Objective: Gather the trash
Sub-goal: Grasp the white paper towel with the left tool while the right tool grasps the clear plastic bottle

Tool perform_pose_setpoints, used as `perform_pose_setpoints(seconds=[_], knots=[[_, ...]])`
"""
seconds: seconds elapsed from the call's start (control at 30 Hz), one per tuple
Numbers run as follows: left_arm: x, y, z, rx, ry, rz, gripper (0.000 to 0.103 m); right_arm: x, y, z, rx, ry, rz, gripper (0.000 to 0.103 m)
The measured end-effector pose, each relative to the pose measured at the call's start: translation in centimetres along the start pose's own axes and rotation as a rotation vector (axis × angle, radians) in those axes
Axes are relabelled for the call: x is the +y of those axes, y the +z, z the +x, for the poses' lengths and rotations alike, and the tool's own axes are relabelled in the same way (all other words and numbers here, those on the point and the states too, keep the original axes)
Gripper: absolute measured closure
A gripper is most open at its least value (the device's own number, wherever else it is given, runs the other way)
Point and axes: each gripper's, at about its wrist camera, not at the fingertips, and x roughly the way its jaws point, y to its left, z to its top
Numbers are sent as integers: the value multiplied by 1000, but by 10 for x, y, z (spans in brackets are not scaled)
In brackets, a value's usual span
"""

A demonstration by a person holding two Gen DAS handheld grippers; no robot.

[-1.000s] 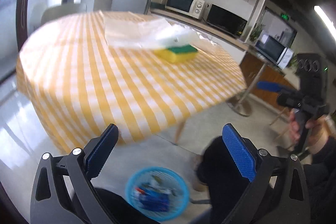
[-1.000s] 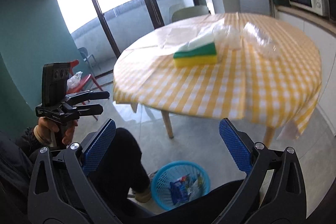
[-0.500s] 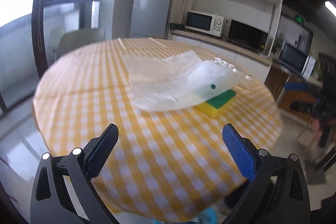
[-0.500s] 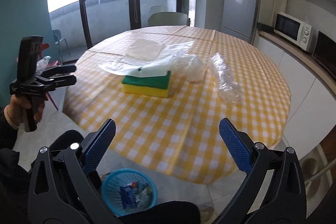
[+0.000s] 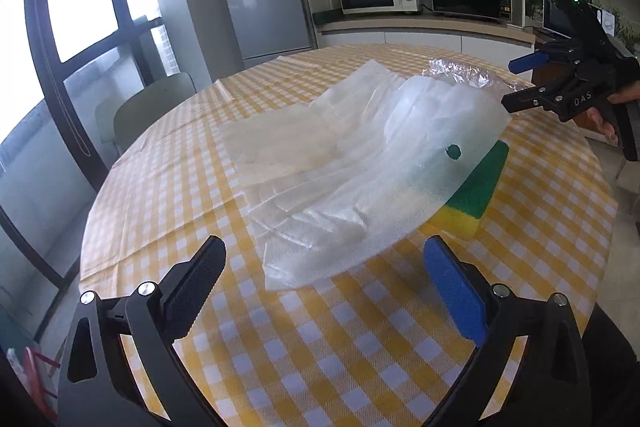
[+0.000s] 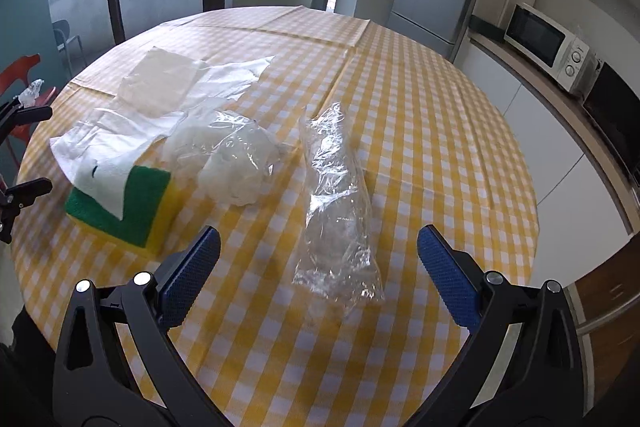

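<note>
On the round table (image 6: 420, 115) with the yellow checked cloth there is one sponge (image 6: 120, 205), yellow with a green top, and four pieces of plastic trash as far as I can count: one flat translucent sheet (image 6: 160, 87), one white foam bag (image 5: 372, 183) whose end lies over the sponge, one crumpled clear bag (image 6: 236, 159) just beside the sponge, and one long clear wrapper (image 6: 336, 203); where the flat pieces overlap, the count is not fully sure. The long clear wrapper lies on the cloth ahead of the right gripper (image 6: 318, 267), about in the line between its two blue pads, with its near end close to them but not touched. The white foam bag lies ahead of the left gripper (image 5: 324, 283), its near edge between the fingers but a little beyond the tips. Both grippers have the jaws spread wide and hold nothing. In the left view the right gripper appears at the far side of the table, above the crumpled plastic.
</note>
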Motion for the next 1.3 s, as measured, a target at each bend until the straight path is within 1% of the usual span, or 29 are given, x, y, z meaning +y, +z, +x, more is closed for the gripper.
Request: perform_pose_setpoints(seconds=[0.03,0.07,0.13,0.17,0.23,0.27,0.3,0.33,0.4,0.43,0.47,0.5,0.53,0.6,0.67,0.77,0.8,0.83,0.87,0.9,0.93,0.97,1.0,1.03,1.07,1.13,1.23,1.3], knots=[[1,1,4,16,-22,-3,14,0,0,3,3,23,13,9],[1,2,7,22,-25,-4,24,-1,1,7,9,34,25,9],[-1,3,11,37,-16,15,27,-1,3,13,8,30,23,9],[-1,3,13,43,-15,21,34,-2,3,16,12,35,24,9],[-1,3,13,35,-24,12,40,-4,4,20,20,51,37,9],[-2,3,12,28,-33,9,46,-6,4,21,22,69,50,14],[-3,4,10,16,-22,16,49,-8,5,22,26,81,66,23],[-5,6,9,2,1,28,51,-10,5,24,41,90,83,25],[-8,8,6,-22,45,54,51,-12,4,27,55,83,87,27],[-10,10,5,-30,55,66,45,-12,3,27,54,85,84,30],[-14,11,3,-44,77,90,31,-12,3,27,57,89,83,36],[-17,10,-1,-68,114,117,26,-11,3,28,67,95,84,39],[-22,10,-4,-86,139,151,23,-10,3,28,73,98,80,42],[-28,13,-3,-90,180,203,21,-6,1,27,82,112,62,56],[-36,16,1,-72,206,244,11,-3,-2,25,84,122,54,60],[-47,18,2,-86,233,309,11,-1,-5,18,71,138,76,64],[-48,19,4,-74,211,313,12,-1,-8,14,65,127,78,64],[-47,21,7,-52,175,295,27,-1,-9,11,59,120,81,64],[-46,21,10,-23,145,276,58,-2,-10,6,48,122,89,64],[-44,22,17,23,140,256,75,-3,-12,2,37,120,100,64],[-44,21,21,40,184,261,103,-3,-14,-4,28,121,111,64],[-45,19,19,33,214,274,102,-4,-15,-8,22,120,115,64],[-45,19,15,21,214,271,102,-5,-18,-16,7,111,119,64],[-44,20,9,7,188,248,102,-6,-21,-22,-5,104,118,64],[-44,21,3,-10,187,235,102,-6,-25,-27,-12,104,116,64],[-43,21,-9,-44,226,226,102,-7,-29,-36,-16,93,121,64],[-37,21,-34,-102,223,177,103,-10,-36,-53,-43,112,137,65],[-32,21,-52,-129,201,137,103,-8,-41,-65,-59,118,138,65]])
